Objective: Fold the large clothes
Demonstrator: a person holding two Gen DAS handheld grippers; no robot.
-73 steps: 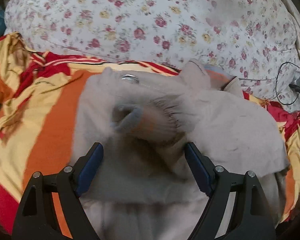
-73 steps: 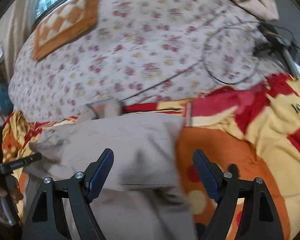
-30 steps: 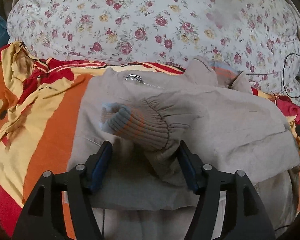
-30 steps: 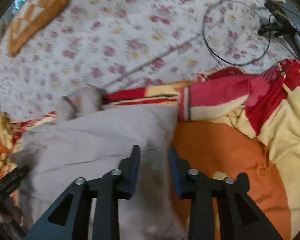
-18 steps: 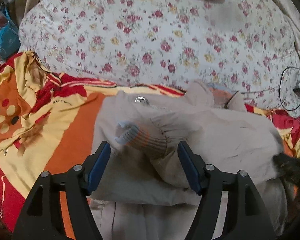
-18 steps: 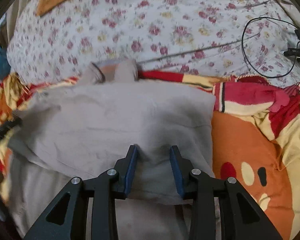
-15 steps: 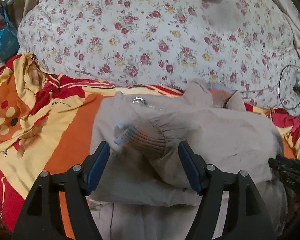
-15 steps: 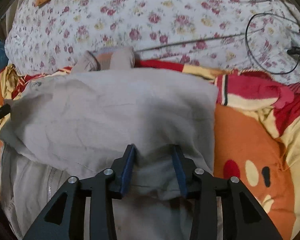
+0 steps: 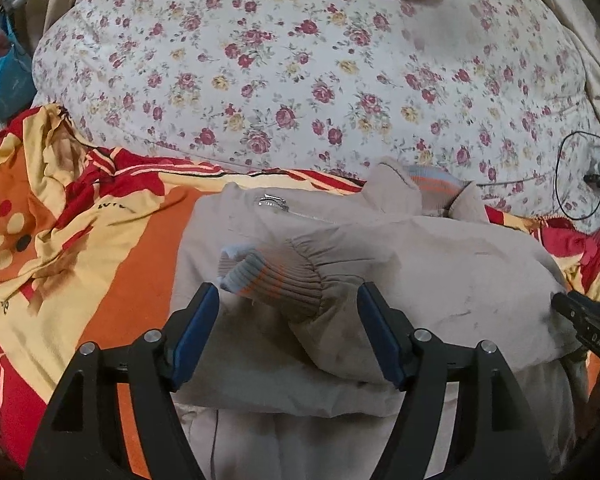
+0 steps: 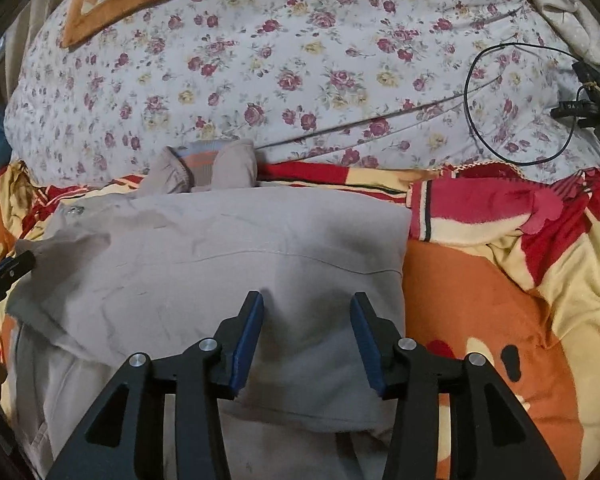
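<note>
Slipping is our main worry: the beige jacket point(image 10: 228, 264) lies folded over itself on the orange and red blanket point(image 10: 480, 300), and the ribbed cuff point(image 9: 276, 280) of its sleeve sits loose on top, so any sideways drag from us could, we judge, pull that layer off and undo the fold. The fabric looks limp and thick, so a shallow pinch might catch only the upper layer.

Our left gripper point(image 9: 288, 328) has its jaws spread wide, with the cuff lying in the gap between the fingers; we hold nothing, and we cannot tell whether the pads touch the cloth. Our right gripper point(image 10: 306, 340) has its jaws parted more narrowly, empty, hanging over the folded panel, whose right edge lies just beyond the right finger. The collar point(image 10: 208, 168) pokes out far ahead of both fingertips, against the floral quilt point(image 10: 300, 60).
</note>
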